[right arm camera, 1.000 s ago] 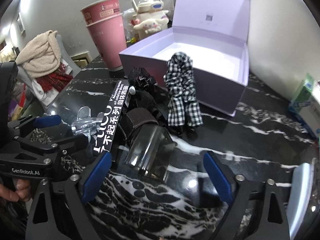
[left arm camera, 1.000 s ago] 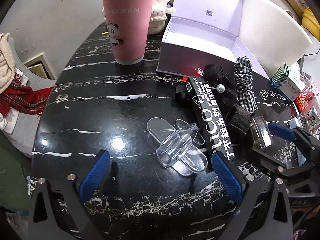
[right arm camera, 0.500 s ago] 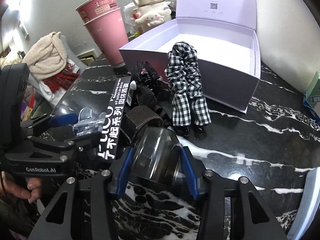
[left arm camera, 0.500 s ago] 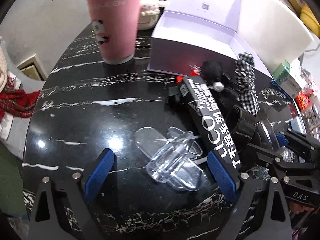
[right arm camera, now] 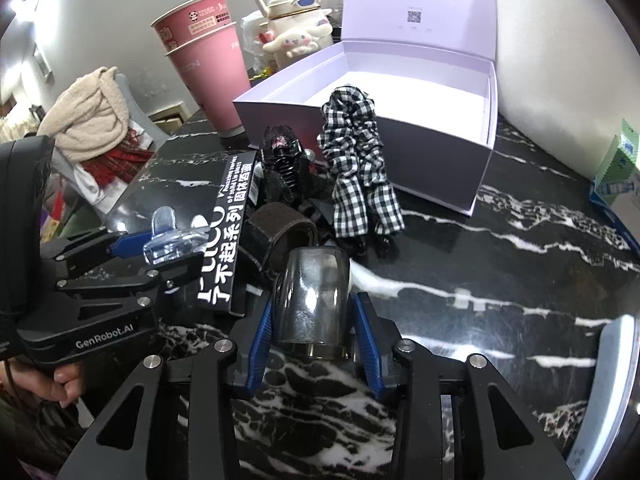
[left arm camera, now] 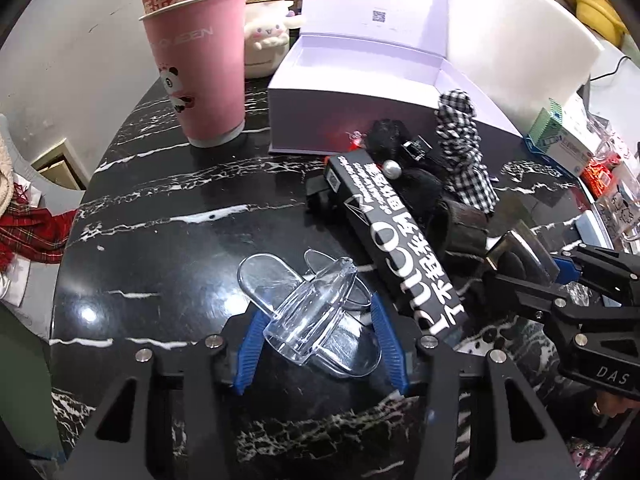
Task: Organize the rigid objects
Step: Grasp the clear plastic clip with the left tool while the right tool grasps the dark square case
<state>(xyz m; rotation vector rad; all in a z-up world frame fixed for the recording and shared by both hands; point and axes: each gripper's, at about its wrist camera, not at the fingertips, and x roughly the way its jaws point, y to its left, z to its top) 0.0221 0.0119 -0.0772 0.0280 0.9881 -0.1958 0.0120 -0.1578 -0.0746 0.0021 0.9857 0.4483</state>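
My left gripper (left arm camera: 316, 344) is shut on a clear plastic holder (left arm camera: 310, 312) with oval plates, low over the black marble table (left arm camera: 180, 240); it also shows in the right wrist view (right arm camera: 168, 240). My right gripper (right arm camera: 312, 332) is shut on a smoky transparent cap (right arm camera: 314, 300), seen in the left wrist view too (left arm camera: 520, 256). Between them lies a long black box with white lettering (left arm camera: 392, 240), a dark wrist band (right arm camera: 280, 236), black hair clips (right arm camera: 284, 168) and a checked scrunchie (right arm camera: 356, 160). An open lilac box (right arm camera: 400, 120) stands behind, empty.
Stacked pink paper cups (left arm camera: 200, 60) stand at the back left beside a cream character kettle (right arm camera: 292, 28). A green and white carton (right arm camera: 624, 172) sits at the table's right. A chair with a beige scarf (right arm camera: 84, 120) is beyond the left edge.
Both grippers closed from wide open: the left onto the clear holder, the right onto the smoky cap. Both moved forward onto their objects.
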